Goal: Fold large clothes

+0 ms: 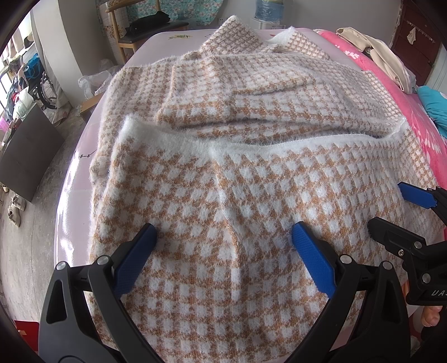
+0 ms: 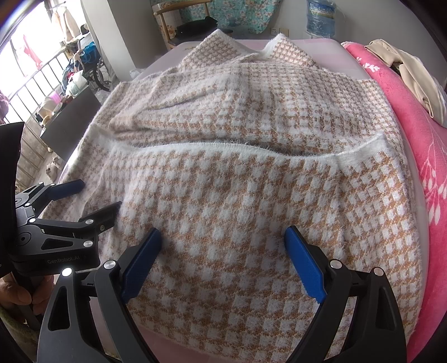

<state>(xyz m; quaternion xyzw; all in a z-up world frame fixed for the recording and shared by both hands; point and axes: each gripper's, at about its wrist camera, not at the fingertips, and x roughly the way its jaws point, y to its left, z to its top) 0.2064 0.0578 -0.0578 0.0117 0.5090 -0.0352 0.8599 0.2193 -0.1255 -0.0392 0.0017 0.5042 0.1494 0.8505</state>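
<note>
A fuzzy tan-and-white checked sweater [image 1: 251, 134] lies spread on a pale pink table [image 1: 72, 195], its near part folded back over itself so the white hem [image 1: 279, 142] runs across the middle. My left gripper [image 1: 223, 237] hovers open over the folded near part, blue pads apart, nothing pinched. The right gripper [image 1: 391, 209] shows at the right edge. In the right wrist view the same sweater [image 2: 237, 125] fills the table, the hem [image 2: 223, 146] crossing it. My right gripper [image 2: 223, 240] stands open above the fabric, and the left gripper [image 2: 92, 198] sits at the left, open.
A pink floral blanket [image 2: 419, 145] lies along the right with beige clothes [image 2: 413, 75] and a teal cloth [image 1: 435, 106] on it. A wooden chair [image 1: 145, 30] and a water bottle [image 2: 321, 19] stand behind the table. A dark cabinet [image 1: 28, 156], shoes and a wheelchair [image 1: 44, 83] are at the left.
</note>
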